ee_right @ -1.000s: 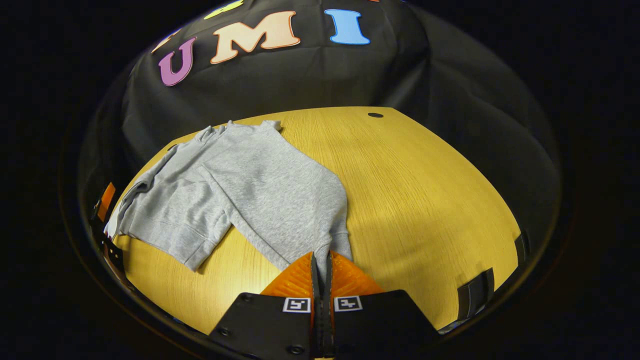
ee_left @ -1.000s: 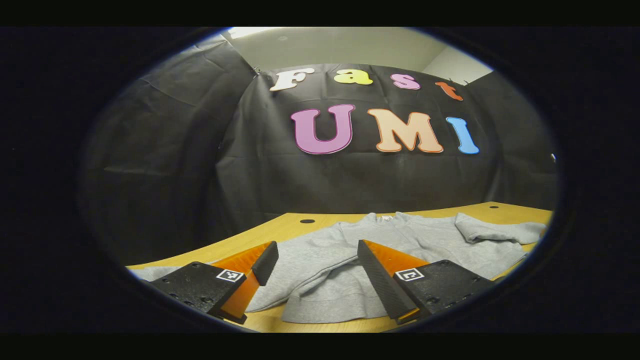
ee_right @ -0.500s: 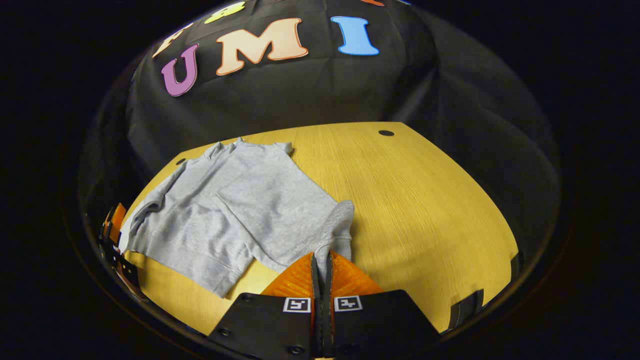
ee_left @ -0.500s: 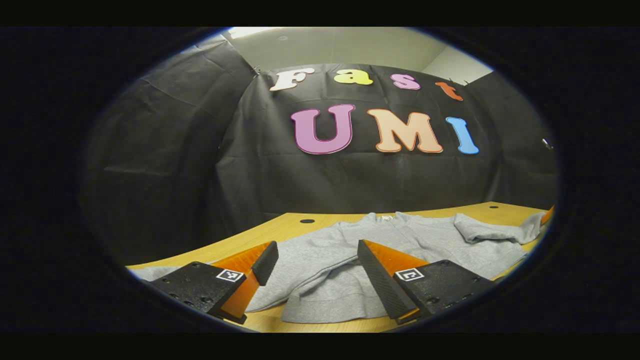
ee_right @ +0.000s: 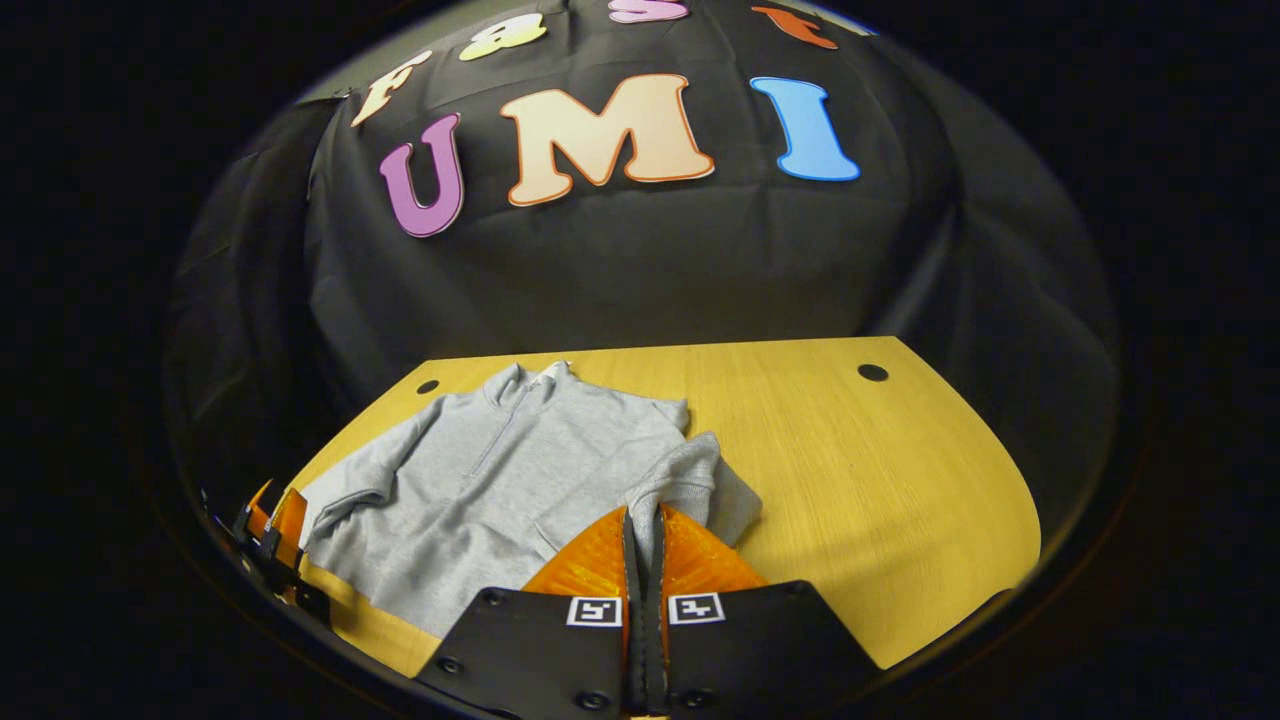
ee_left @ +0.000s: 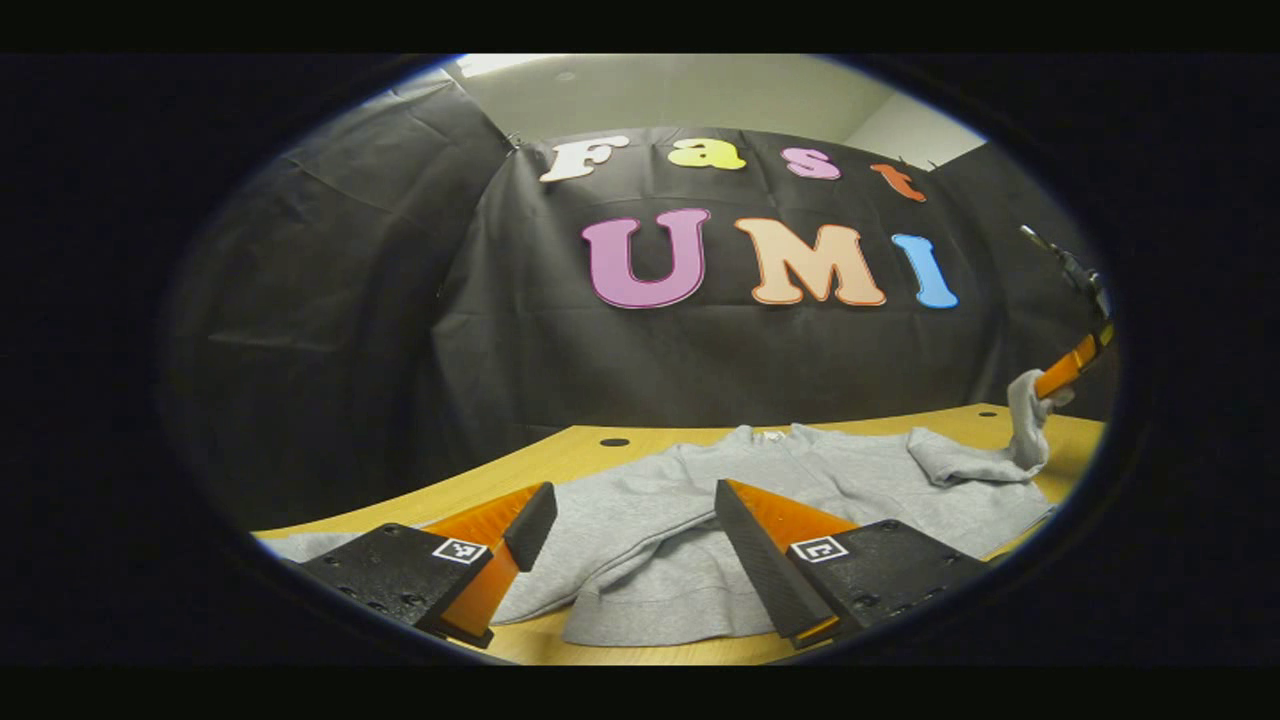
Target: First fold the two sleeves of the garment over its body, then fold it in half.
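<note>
1. Grey sweatshirt (ee_right: 500, 480) lies flat on wooden worktop (ee_right: 880, 470).
2. Right gripper (ee_right: 643, 530): fingers clamped on sleeve cuff (ee_right: 685, 475), raised over body.
3. Left gripper (ee_left: 630, 525): fingers apart, above hem.

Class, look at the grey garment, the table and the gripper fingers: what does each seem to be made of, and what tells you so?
Garment: soft heathered knit, probably cotton fleece; matte, with ribbed hem.
Table: light wood or wood-look laminate; fine grain lines, slight sheen.
Right gripper fingers: orange, probably plastic or rubber; ridged faces.
</note>
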`<state>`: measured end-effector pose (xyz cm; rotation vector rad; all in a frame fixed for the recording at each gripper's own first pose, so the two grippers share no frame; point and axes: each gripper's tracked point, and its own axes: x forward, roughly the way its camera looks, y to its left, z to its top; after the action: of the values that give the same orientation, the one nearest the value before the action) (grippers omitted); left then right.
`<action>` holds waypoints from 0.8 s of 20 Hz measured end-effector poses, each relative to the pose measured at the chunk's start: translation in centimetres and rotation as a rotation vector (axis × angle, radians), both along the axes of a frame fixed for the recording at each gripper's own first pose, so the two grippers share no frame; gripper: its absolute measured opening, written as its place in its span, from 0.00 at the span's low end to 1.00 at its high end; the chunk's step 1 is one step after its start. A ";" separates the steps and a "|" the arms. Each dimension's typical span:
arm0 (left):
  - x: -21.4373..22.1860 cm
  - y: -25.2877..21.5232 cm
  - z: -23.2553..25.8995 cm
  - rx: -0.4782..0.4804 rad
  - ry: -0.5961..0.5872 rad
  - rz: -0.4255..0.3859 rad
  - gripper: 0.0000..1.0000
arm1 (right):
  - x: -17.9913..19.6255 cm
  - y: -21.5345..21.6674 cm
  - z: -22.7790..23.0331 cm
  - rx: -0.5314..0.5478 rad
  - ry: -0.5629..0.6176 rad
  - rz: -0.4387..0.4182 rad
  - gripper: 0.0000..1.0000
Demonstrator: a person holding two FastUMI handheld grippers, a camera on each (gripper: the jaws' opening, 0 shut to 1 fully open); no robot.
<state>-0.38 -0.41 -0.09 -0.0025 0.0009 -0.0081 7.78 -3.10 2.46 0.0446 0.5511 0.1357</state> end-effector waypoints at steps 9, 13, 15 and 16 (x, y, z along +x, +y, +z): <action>-0.2 -0.1 0.1 0.000 0.001 0.000 0.94 | 6.1 12.5 2.4 0.021 -0.043 0.177 0.02; -0.2 0.0 0.1 0.000 0.001 0.000 0.94 | 7.9 20.2 2.0 0.036 -0.051 0.276 0.02; -0.1 0.0 0.1 0.000 0.002 0.000 0.93 | 8.7 24.2 1.3 0.062 -0.047 0.321 0.02; -0.1 0.0 0.1 -0.001 0.001 -0.001 0.94 | 9.3 26.5 1.1 0.087 -0.049 0.346 0.02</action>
<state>-0.48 -0.44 0.03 -0.0031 0.0024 -0.0087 17.07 23.36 3.57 0.0305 0.5006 0.4970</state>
